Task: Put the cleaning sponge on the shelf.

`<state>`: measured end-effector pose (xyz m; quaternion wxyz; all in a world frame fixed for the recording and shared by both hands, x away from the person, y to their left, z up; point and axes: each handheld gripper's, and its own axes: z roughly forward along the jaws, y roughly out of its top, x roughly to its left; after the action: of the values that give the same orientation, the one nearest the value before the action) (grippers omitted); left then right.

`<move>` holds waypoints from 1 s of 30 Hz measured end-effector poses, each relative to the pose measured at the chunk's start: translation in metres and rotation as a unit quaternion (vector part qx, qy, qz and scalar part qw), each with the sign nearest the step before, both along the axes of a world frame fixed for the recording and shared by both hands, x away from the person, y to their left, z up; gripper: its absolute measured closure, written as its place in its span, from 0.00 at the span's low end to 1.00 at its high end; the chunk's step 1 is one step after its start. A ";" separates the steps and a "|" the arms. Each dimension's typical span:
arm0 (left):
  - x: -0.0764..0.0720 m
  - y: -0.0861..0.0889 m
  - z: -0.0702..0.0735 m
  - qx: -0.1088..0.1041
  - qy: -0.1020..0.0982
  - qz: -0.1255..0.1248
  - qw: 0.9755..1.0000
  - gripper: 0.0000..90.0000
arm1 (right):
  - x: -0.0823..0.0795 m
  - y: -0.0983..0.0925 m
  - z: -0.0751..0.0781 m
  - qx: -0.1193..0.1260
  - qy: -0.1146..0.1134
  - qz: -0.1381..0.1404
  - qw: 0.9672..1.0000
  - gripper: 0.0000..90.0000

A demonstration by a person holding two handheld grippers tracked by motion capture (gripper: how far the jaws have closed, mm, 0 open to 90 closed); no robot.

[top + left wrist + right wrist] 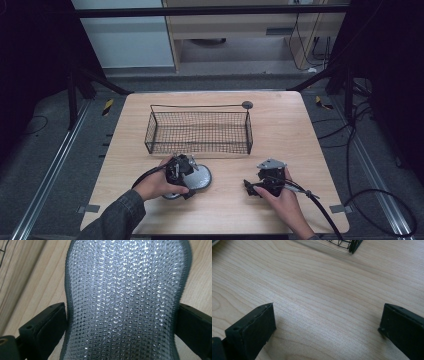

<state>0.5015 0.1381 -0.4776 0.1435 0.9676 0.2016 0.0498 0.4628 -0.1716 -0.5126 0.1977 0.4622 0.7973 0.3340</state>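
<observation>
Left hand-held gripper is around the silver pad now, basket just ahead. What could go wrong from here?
1. The pad looks soft and bows between the left hand-held gripper's jaws, so it may fold or slip when lifted.
2. The basket is light wire; its near wall stands close in front, so a low carry could catch the rim and push it.
3. The right hand-held gripper sits open over bare table, not steadying the basket.

I work in a lab recording bay: my small wooden bench (pixel 280 150) stands alone on grey carpet between floor rails (pixel 45 185), with black curtains (pixel 30 50) either side, loose cables (pixel 370 195), and taped hazard markers (pixel 107 106).
</observation>
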 end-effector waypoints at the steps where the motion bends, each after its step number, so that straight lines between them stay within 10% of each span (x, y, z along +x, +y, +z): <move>1: 0.000 0.000 -0.001 0.001 0.000 -0.001 1.000 0.01 | 0.000 0.000 0.000 0.001 0.000 0.000 1.000 0.00; 30: 0.004 0.010 0.004 -0.012 -0.005 0.005 1.000 0.11 | 0.000 0.000 0.000 0.000 -0.001 0.003 1.000 0.00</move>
<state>0.5056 0.1476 -0.4739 0.1564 0.9645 0.2061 0.0532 0.4626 -0.1721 -0.5127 0.1975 0.4597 0.7984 0.3351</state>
